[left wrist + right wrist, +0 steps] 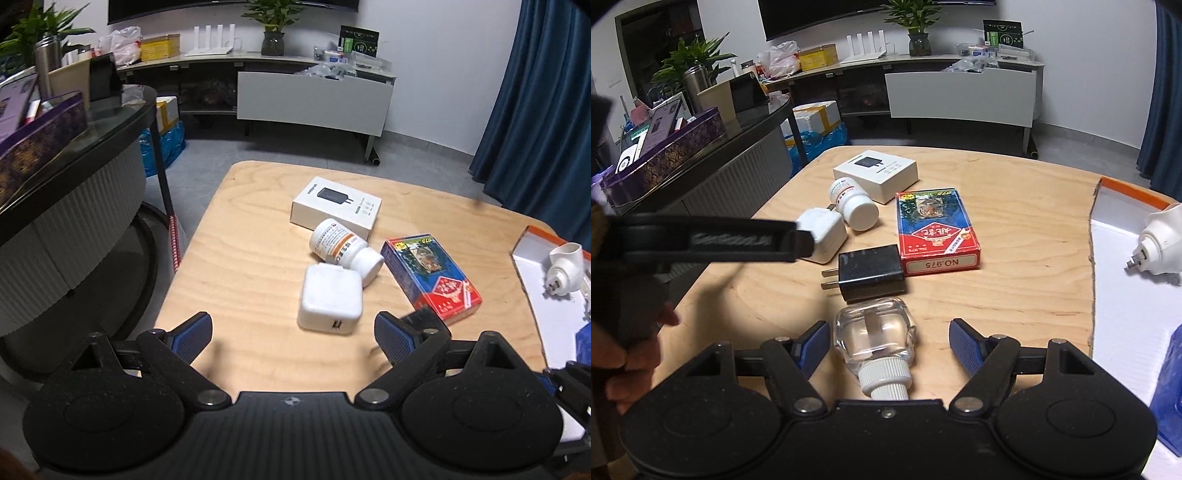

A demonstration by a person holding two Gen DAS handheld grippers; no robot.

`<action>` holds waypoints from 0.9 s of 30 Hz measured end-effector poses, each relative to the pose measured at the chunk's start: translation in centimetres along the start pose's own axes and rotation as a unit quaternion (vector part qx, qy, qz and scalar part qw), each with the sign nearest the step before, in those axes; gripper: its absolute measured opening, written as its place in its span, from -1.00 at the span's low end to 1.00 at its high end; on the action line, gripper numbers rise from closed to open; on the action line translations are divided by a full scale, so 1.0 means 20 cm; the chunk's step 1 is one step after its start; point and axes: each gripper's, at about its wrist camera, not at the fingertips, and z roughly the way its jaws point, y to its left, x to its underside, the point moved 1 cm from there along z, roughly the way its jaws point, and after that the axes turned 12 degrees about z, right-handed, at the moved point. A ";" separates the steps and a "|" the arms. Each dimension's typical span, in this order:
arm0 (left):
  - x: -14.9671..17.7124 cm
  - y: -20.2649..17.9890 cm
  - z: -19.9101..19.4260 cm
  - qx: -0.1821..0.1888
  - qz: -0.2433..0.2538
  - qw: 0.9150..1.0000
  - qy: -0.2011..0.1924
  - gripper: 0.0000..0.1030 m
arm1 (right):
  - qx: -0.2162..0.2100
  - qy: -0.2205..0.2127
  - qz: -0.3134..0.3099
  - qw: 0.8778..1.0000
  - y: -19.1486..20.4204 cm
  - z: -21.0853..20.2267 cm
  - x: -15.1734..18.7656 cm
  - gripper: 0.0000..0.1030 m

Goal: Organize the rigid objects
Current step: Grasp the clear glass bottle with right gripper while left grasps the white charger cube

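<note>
While the table (1015, 221) carries the clutter, the white tray (1123, 295) at its right edge, already holding a white plug (1160, 240), looks like the goal. Both tools are spread and empty: the left gripper (293, 338) faces the white charger (330, 297), and the right gripper (888, 345) straddles the clear bottle (873, 338) lying capped end toward the camera. Better to centre the bottle between the pads, since glass may slip, and close gently below the cap (884, 378).
</note>
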 end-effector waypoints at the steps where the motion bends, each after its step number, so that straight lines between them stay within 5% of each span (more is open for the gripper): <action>1: -0.01 0.00 0.02 0.002 0.005 1.000 0.001 0.87 | -0.001 0.000 0.001 1.000 0.00 0.01 0.00 0.64; 5: -0.02 -0.02 0.09 0.008 0.023 1.000 0.002 0.78 | -0.004 0.001 -0.002 1.000 0.01 0.03 0.01 0.54; 11: -0.02 -0.03 0.13 0.007 0.044 0.999 -0.005 0.37 | -0.003 -0.009 -0.011 1.000 0.02 0.03 0.00 0.18; 14: -0.03 -0.05 0.12 0.007 0.057 0.998 -0.011 -0.19 | -0.003 -0.015 -0.012 1.000 0.02 0.03 0.01 0.17; 27: 0.01 -0.04 -0.02 0.012 0.036 0.999 -0.018 -0.18 | -0.001 -0.037 -0.014 0.999 0.03 -0.10 0.02 0.17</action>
